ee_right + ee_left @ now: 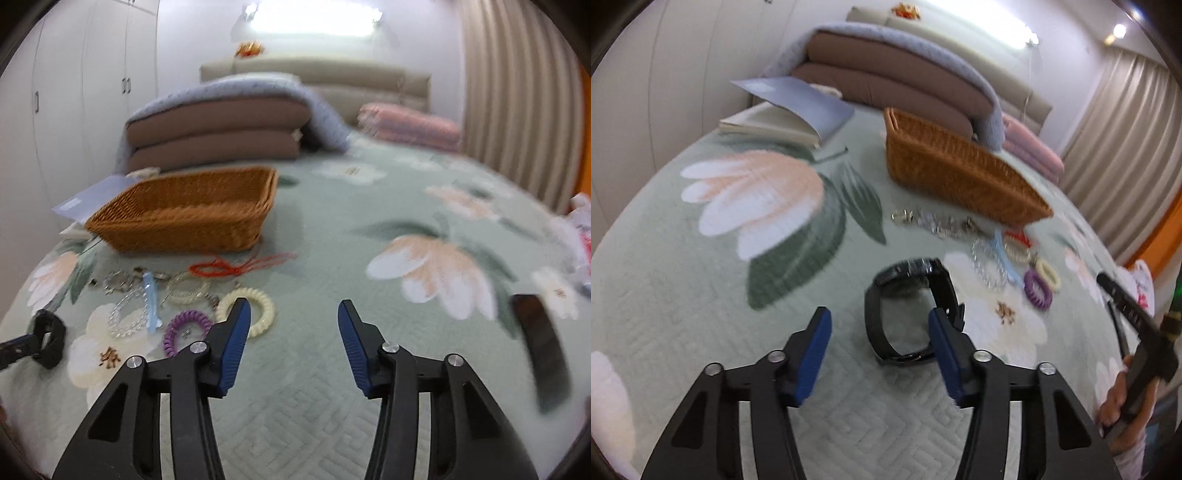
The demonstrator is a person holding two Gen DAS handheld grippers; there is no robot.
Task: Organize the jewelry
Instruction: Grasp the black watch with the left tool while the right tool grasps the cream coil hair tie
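A black wristwatch (908, 314) lies on the floral bedspread just ahead of my open left gripper (879, 328), partly between its blue pads; it also shows in the right wrist view (48, 341). A pile of jewelry lies in front of a brown wicker basket (953, 170): a purple coil hair tie (1038, 290), a cream coil tie (251, 308), a clear bead bracelet (127, 314), a light blue clip (149, 299), silver chains (934, 221) and a red cord (236, 267). My right gripper (293, 325) is open and empty, to the right of the pile.
An open book (783, 114) lies at the back left of the bed. Folded brown cushions under a grey blanket (221, 125) and a pink pillow (410, 123) sit behind the basket (192, 210). A dark flat object (543, 350) lies at the right. Curtains hang at the right.
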